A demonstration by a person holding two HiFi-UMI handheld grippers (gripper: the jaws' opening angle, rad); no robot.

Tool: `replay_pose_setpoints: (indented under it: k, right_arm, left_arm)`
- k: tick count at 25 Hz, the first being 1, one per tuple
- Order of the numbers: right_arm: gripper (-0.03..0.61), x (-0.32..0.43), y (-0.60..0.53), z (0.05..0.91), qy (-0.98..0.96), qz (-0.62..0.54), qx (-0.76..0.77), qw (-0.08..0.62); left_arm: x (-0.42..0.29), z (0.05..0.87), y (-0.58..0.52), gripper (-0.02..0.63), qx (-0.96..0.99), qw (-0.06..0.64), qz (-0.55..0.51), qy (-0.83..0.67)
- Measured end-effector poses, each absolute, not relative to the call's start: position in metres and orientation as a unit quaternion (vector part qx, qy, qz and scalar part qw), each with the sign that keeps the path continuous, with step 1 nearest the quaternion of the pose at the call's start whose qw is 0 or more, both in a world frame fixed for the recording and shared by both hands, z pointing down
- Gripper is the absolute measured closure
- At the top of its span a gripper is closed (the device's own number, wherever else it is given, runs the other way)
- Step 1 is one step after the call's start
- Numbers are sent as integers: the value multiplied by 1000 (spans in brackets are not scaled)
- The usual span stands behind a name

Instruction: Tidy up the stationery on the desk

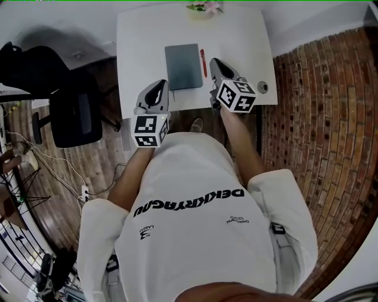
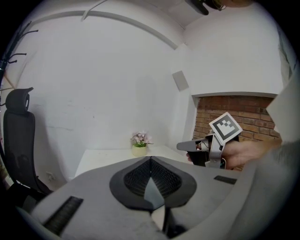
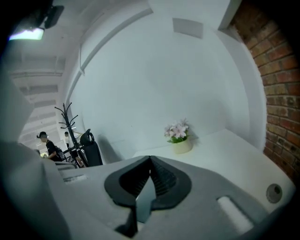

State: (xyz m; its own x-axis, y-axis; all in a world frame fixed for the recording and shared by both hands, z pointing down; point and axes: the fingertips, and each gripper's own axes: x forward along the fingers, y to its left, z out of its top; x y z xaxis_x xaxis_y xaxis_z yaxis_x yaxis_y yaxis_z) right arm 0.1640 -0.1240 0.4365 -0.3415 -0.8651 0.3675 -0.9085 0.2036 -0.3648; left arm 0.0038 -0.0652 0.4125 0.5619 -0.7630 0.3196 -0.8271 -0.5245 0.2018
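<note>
A grey notebook (image 1: 183, 66) lies in the middle of the white desk (image 1: 242, 35). A red pen (image 1: 203, 62) rests just right of it, parallel to its long edge. My left gripper (image 1: 159, 87) hovers over the desk's near edge, left of the notebook; in its own view the jaws (image 2: 151, 161) are shut with nothing between them. My right gripper (image 1: 214, 62) is raised beside the pen's right side, and its jaws (image 3: 150, 159) are also shut and empty. The left gripper view shows the right gripper (image 2: 187, 146) in the air at the right.
A small flower pot (image 1: 202, 8) stands at the desk's far edge. A round cable grommet (image 1: 262, 87) sits near the right corner. A black office chair (image 1: 74, 112) stands left of the desk, and a brick wall (image 1: 319, 118) runs along the right.
</note>
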Motion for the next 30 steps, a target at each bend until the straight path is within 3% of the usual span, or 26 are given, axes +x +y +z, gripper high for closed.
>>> replay_pose_setpoints:
  k: [7, 30]
  right_arm:
    - [580, 134, -97, 404, -812, 169, 555, 52]
    - [580, 122, -46, 423, -798, 155, 581, 49]
  left_arm:
    - [19, 406, -65, 615, 886, 153, 89, -428]
    - [25, 424, -53, 616, 912, 137, 96, -374]
